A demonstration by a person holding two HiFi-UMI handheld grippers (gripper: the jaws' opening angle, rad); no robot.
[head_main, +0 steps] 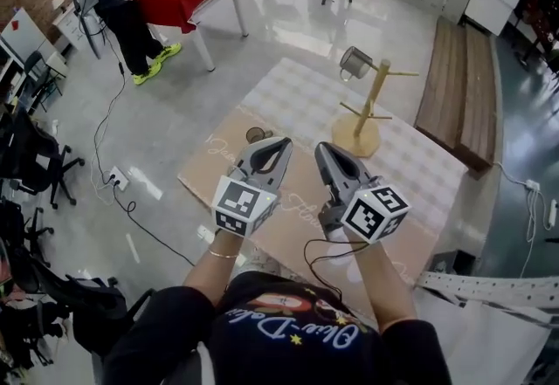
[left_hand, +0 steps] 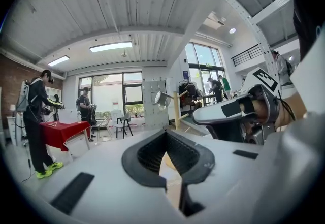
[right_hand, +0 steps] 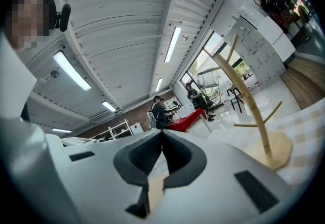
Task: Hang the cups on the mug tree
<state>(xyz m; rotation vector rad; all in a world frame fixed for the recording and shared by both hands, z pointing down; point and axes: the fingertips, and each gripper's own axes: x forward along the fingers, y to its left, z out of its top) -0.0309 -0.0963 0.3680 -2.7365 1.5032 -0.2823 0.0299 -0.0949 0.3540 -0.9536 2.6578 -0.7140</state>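
One cup (head_main: 355, 62) hung on the mug tree (head_main: 367, 117), far across the table (head_main: 288, 99); a second cup (head_main: 256, 135), seemingly, standing just beyond the left gripper (head_main: 281, 146). Left and right gripper (head_main: 323, 149) both pinched together, empty. Likely between cups: next, open left jaws, reach for the standing one.

Mostly hidden behind the tips of the left gripper (head_main: 272, 147): 1 small dark round thing (head_main: 256, 134), too little showing to name. In the left gripper view, base of the mug tree (left_hand: 176, 108) lost behind that gripper's own body. In the right gripper view, hung cup (right_hand: 212, 81) pale against window glare, handle unreadable.
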